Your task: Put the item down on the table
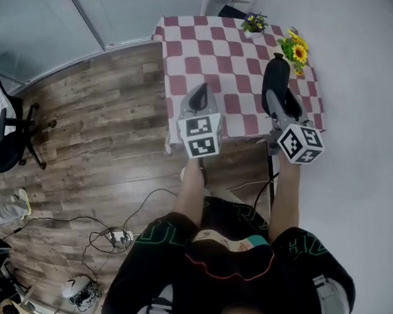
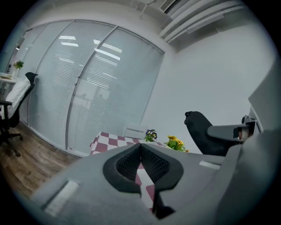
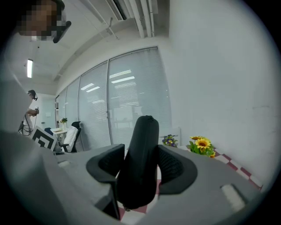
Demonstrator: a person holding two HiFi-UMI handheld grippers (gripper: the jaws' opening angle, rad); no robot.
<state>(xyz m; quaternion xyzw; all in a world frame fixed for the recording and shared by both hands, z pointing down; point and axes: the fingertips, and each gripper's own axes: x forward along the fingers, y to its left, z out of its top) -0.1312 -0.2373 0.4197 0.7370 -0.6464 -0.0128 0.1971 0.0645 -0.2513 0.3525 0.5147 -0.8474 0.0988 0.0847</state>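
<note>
Currently we carry the black case [image 3: 142, 145] clamped in the right tongs [image 3: 140, 163], left tongs [image 2: 141, 160] pressed together and empty; next, lower it onto the checkered counter [image 1: 205, 48].

I'm reading a tablecloth [image 1: 205, 48] checked in dark red and white. The item [image 3: 140, 145] in my right gripper [image 1: 276, 94] is plain matte black, no print that I can see. That gripper is grey with black meshed pads [image 3: 175, 165], and my left gripper [image 2: 141, 160] has the same colours. Each marker cube [image 1: 200, 135] carries black squares on white. Sunflowers [image 1: 297, 51] at the table's right edge: yellow petals, dark centres, green leaves. Small purple flowers [image 1: 253, 20] at the far edge. The floor [image 1: 104, 124] is brown wood-grain planks, and the office chair [image 1: 11, 151] is black.
</note>
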